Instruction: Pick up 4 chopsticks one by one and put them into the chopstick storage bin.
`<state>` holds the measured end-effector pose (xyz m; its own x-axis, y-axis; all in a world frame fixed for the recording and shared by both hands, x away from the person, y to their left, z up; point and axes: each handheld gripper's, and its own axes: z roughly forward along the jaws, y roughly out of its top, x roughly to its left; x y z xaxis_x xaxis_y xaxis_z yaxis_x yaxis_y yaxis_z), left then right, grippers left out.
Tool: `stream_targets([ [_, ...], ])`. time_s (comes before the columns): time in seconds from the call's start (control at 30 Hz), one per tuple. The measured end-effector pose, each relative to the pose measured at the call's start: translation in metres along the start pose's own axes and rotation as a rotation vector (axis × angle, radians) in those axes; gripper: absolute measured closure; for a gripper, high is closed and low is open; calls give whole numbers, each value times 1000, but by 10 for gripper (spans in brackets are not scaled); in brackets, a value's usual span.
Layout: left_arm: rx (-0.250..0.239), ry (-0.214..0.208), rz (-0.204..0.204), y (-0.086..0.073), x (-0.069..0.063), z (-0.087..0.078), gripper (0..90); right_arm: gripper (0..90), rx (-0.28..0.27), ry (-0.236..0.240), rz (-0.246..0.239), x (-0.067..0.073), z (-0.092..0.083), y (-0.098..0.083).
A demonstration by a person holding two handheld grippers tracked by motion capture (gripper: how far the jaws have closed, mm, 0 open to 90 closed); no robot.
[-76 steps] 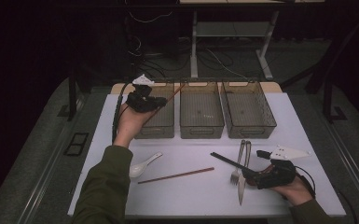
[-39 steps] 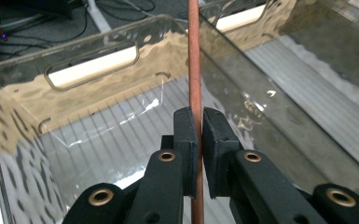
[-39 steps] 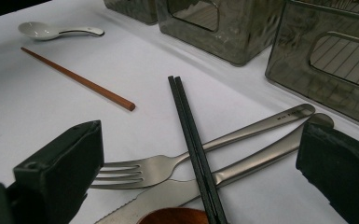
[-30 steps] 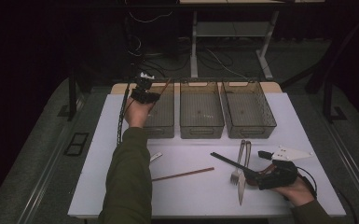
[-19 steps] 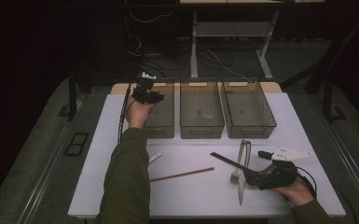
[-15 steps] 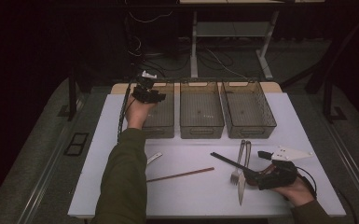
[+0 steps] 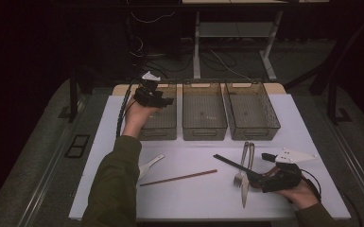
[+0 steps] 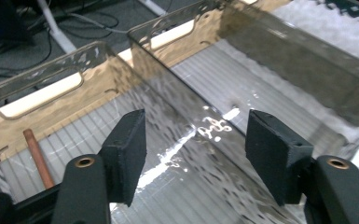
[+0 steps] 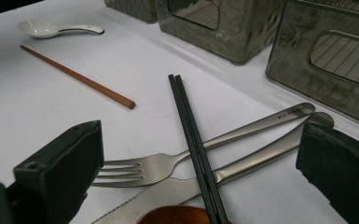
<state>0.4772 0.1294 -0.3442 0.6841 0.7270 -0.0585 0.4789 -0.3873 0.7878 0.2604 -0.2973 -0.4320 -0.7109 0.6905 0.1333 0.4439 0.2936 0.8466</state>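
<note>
My left gripper [image 7: 163, 100] hovers over the far end of the left smoky plastic bin [image 7: 158, 130]. Its jaws [image 8: 196, 140] have just been opening and stand open with nothing between them. A brown chopstick [image 8: 38, 158] lies inside that bin, below the left jaw. My right gripper [image 7: 255, 178] rests low at the table's near right, open [image 9: 200, 172]. Just ahead of it lie a fork [image 9: 168, 165], a knife [image 9: 242, 168] and a pair of black chopsticks [image 9: 191, 135] laid across them.
Two more bins, middle [image 7: 204, 127] and right [image 7: 253, 130], stand in a row beside the left one. On the white mat [image 7: 194, 198] lie another brown chopstick [image 7: 178, 178] and a white spoon [image 7: 149, 165], near the left sleeve. A brown rounded piece [image 9: 177, 215] sits at the right gripper view's bottom edge.
The left hand has carried its gripper from the bin's near side toward its far end and lifted a little. The right hand has not moved.
</note>
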Motion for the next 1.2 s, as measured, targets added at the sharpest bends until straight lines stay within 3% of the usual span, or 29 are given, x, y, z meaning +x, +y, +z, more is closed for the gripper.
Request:
stream_targets([
  [0.33, -32, -67, 44, -8, -22, -23, 303, 6, 3, -3, 3, 0, 0, 0],
  [0.5, -29, -93, 86, -13, -34, -36, 253, 5, 10, -5, 4, -1, 0, -1],
  [0.6, -53, -104, 93, -18, -43, -44, 237, 5, 6, -6, 3, -1, 0, -1],
  [0.83, -90, -134, 110, -38, -61, -59, 211, 6, 3, -7, 5, -1, -1, -1],
  [1.03, -103, -122, 138, -64, -77, -67, 177, 5, 0, -4, -5, -1, -1, 0],
  [1.2, -103, -162, 142, -81, -91, -67, 155, 5, 2, -3, -1, 0, -1, 0],
])
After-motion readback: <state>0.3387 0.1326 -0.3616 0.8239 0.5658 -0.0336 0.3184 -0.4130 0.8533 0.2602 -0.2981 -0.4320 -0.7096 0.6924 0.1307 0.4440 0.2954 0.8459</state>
